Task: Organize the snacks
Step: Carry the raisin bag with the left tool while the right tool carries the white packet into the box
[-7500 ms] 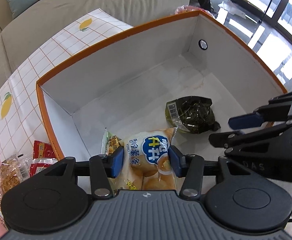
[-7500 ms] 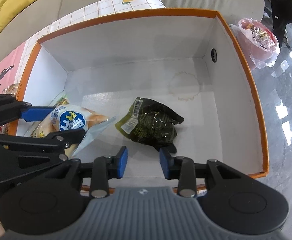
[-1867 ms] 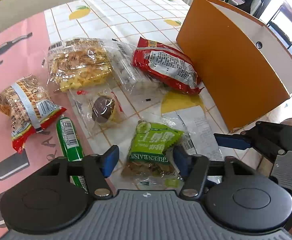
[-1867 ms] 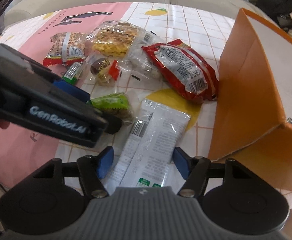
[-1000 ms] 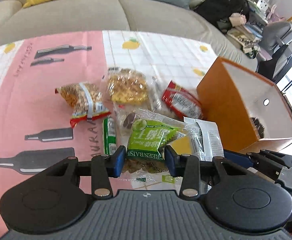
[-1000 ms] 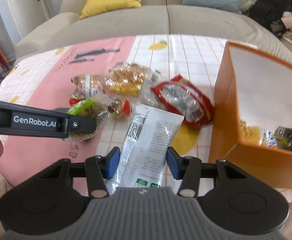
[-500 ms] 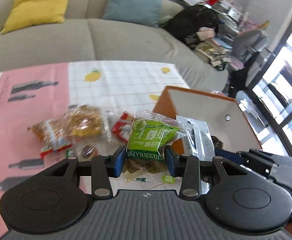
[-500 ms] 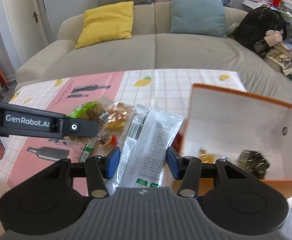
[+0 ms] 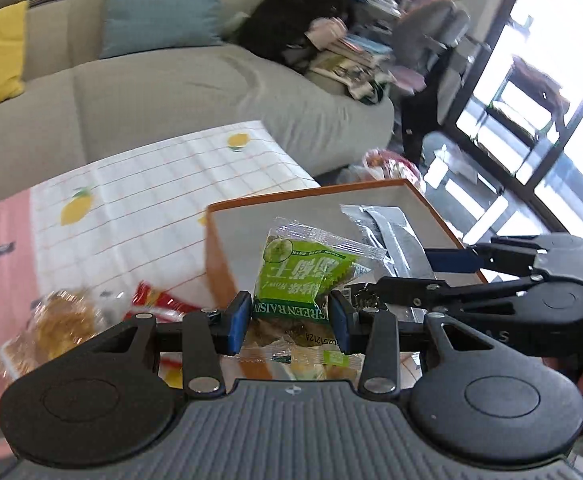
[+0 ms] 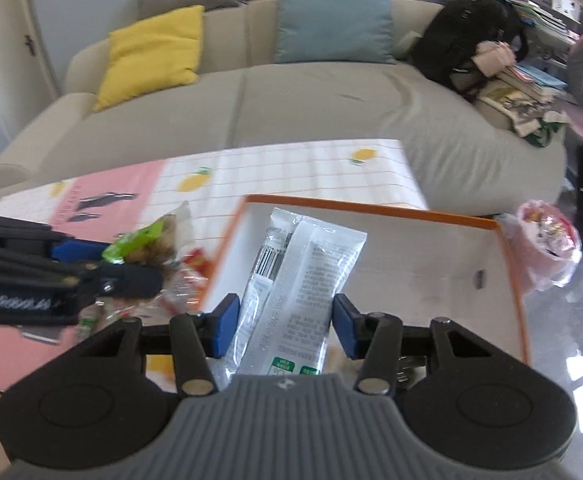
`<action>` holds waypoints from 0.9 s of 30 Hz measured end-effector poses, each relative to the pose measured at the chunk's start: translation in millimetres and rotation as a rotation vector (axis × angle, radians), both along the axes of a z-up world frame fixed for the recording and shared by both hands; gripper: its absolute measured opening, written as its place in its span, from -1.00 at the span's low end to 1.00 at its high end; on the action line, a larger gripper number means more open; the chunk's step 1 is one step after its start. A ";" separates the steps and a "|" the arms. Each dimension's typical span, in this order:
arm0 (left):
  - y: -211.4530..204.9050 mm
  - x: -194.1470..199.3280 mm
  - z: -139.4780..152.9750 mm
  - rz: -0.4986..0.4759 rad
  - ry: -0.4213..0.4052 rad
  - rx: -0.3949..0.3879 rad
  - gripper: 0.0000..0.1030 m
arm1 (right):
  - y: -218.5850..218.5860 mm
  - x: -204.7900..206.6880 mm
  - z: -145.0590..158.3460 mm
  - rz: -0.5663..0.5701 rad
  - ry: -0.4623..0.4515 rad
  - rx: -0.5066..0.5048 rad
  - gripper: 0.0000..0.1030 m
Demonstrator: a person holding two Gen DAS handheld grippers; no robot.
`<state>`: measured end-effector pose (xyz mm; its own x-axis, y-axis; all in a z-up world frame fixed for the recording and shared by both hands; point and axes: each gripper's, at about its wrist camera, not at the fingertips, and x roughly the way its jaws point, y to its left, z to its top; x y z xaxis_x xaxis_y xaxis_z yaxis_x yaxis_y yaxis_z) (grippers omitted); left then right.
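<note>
Both packets have left the bench since the earlier frames: the green raisin packet (image 9: 291, 276) and the white sachet (image 10: 291, 300), which lay among the other snacks about two seconds ago, are now up in the air and carried toward the orange box (image 9: 427, 204). The left tool (image 9: 287, 322) is closed on the raisin packet, its blue pads pressing the packet's lower sides; the right tool (image 10: 285, 326) grips the white sachet the same way, near its lower end. Seen from each wrist, both packets now show against the box's white inside instead of the tablecloth, so I judge the carry nearly done and the release into the box to be the step ahead.

Around them, the remaining snacks, a red packet (image 9: 151, 300) and a bag of yellowish crisps (image 9: 51, 328), lie on the bench just outside the box's left wall, so more trips look needed.

From the left wrist, the right tool appears side-on with the sachet standing over the box's open top, a relation the right wrist cannot show of itself. The right wrist gives far more of the box's interior and far wall, plus a pink bag (image 10: 547, 240) on the floor just beyond the box and a sofa (image 10: 291, 100) behind the bench.
</note>
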<state>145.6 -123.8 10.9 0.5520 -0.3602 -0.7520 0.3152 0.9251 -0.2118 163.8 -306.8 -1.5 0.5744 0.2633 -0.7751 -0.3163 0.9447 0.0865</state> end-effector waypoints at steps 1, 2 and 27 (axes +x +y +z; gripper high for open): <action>-6.5 4.5 -1.4 -0.013 0.001 0.015 -0.09 | -3.6 6.4 -3.7 -0.001 0.011 -0.012 -0.04; -14.0 9.9 -3.9 -0.029 0.003 0.035 -0.09 | -5.6 11.7 -7.4 0.004 0.018 -0.028 -0.04; -86.7 86.9 -81.6 -0.270 0.241 0.461 -0.08 | -5.8 84.1 -95.4 0.176 0.212 -0.186 -0.03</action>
<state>232.5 -210.5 -70.7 0.2798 -0.0702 -0.9575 0.5451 0.8326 0.0982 247.9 -312.6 -96.9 0.3537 0.1869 -0.9165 -0.4692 0.8831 -0.0010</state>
